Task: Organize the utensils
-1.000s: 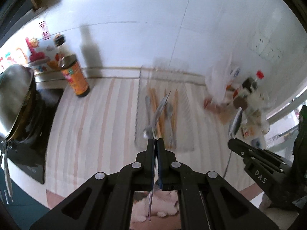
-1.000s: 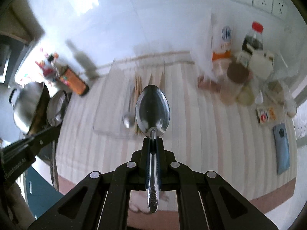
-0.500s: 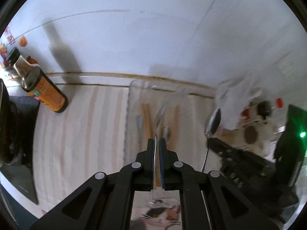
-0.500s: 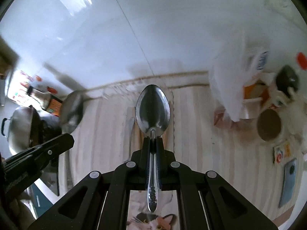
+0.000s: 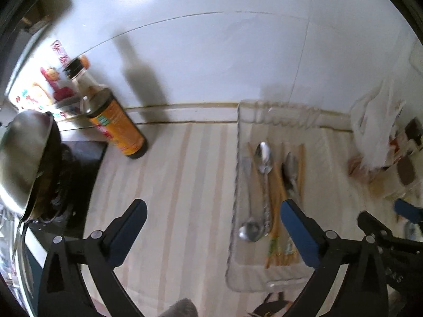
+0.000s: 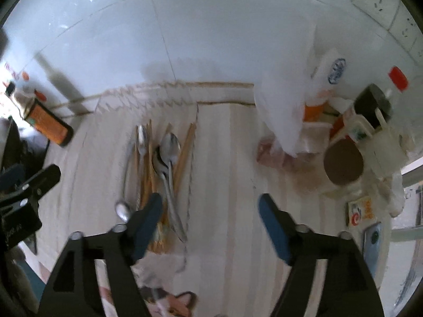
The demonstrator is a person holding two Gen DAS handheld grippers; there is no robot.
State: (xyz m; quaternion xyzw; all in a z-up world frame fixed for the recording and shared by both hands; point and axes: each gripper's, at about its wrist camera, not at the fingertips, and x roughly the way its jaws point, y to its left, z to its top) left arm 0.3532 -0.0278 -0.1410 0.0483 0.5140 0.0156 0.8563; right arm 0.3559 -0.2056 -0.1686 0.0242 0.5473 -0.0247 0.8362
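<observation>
1. Both grippers, left (image 5: 211, 210) and right (image 6: 210, 203), have jaws opening wide with nothing between them.
2. Spoons (image 6: 169, 150) and chopsticks (image 6: 185, 150) lie in the clear tray (image 5: 235, 185).
3. Tray sits on the striped counter (image 5: 179, 185), right of the bottle (image 5: 116, 126).

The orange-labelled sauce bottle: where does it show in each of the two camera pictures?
Left wrist view: orange-labelled sauce bottle stands left of centre, against the wall.
Right wrist view: same bottle at the far left edge.
Shared landmark: the clear tray of spoons and chopsticks, to the bottle's right in both.
</observation>
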